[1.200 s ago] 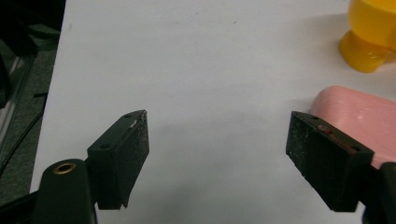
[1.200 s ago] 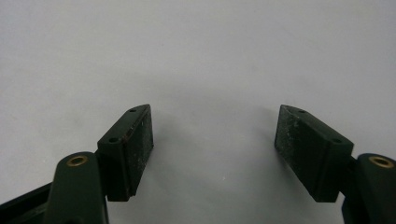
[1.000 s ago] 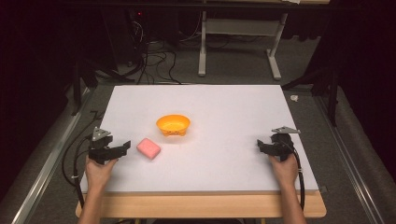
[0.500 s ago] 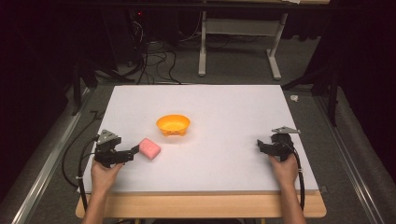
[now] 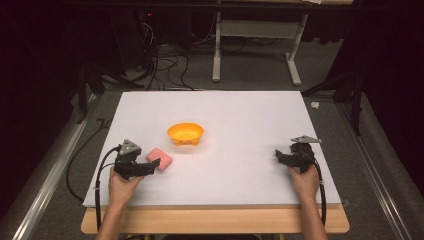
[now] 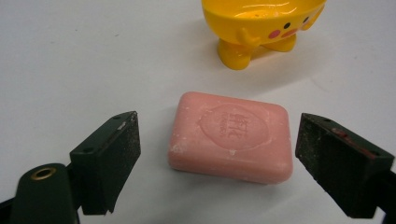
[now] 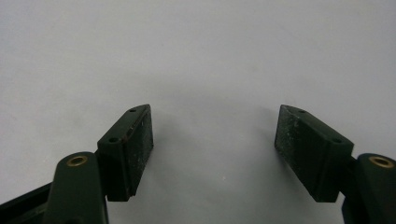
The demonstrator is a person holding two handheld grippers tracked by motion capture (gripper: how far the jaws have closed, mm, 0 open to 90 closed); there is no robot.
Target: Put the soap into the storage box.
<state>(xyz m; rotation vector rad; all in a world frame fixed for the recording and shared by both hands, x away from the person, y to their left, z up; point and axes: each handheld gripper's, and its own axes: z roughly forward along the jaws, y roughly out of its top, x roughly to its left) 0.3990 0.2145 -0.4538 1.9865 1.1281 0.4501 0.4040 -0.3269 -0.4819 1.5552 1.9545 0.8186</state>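
A pink stamped soap bar (image 6: pixel 231 136) lies flat on the white table (image 5: pixel 240 125).

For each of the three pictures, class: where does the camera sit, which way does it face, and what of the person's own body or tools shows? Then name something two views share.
High view: above the person's side, looking forward and down on the white table; both forearms, left hand-held gripper, right hand-held gripper.
Left gripper view: rides that tool, looking between its open jaws at the pink soap.
Right gripper view: looks between open jaws at bare tabletop.
Shared: soap and yellow bowl appear in high and left gripper views.
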